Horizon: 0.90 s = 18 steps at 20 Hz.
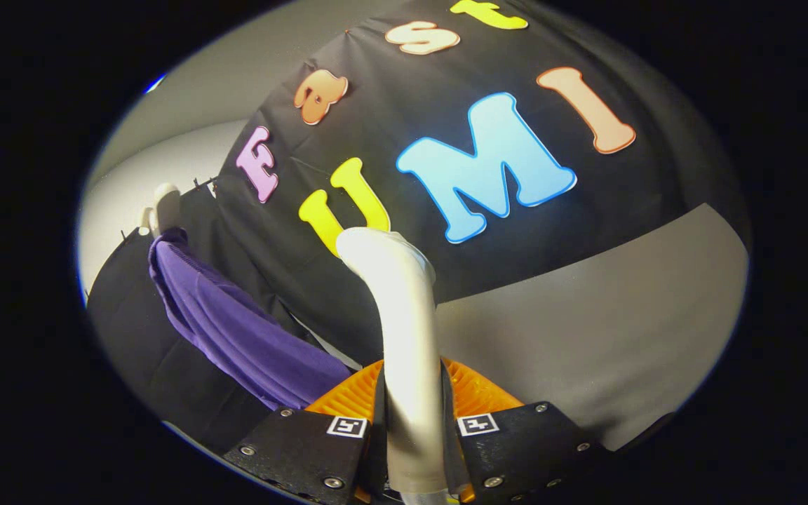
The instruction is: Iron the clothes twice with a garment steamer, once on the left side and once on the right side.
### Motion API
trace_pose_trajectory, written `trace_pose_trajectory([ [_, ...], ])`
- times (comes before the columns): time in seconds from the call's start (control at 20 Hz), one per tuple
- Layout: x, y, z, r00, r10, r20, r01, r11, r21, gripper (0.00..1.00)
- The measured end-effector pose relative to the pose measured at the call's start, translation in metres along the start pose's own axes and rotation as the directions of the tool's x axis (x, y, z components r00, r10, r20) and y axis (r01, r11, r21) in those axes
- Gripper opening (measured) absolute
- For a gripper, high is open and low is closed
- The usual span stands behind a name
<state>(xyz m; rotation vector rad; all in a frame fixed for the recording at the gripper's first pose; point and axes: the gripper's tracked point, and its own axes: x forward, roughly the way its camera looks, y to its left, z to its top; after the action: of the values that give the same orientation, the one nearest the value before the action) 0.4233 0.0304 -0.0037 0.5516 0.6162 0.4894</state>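
gripper view: hand-held gripper (412,421) clamped on white steamer (404,315), purple garment (236,330) hanging beside it.

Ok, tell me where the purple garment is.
In the gripper view, the purple garment hangs against the black cloth wall, off to the left beyond the fingers, which are shut on the white steamer.

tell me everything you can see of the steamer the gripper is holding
The garment steamer shows as a pale, smooth, plastic-looking wand: a straight handle rising from between the fingers of the gripper, then bending at its rounded head toward the black booth wall. Both fingers press on its handle, so it is held upright. Its lower end is hidden below the fingers. The head hangs in open air, apart from the purple garment hanging off to one side. No steam is visible.
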Motion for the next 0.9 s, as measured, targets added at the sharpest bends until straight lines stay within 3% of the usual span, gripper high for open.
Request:
trace_pose_trajectory([
  [0.4, -0.112, 0.093, -0.046, 0.979, 0.010, 0.202, 0.018, 0.990, -0.137, 0.32],
  [0.7, -0.149, 0.153, -0.074, 0.934, 0.011, 0.357, 0.076, 0.971, -0.228, 0.32],
  [0.9, -0.147, 0.184, -0.088, 0.918, 0.010, 0.396, 0.120, 0.946, -0.302, 0.33],
])
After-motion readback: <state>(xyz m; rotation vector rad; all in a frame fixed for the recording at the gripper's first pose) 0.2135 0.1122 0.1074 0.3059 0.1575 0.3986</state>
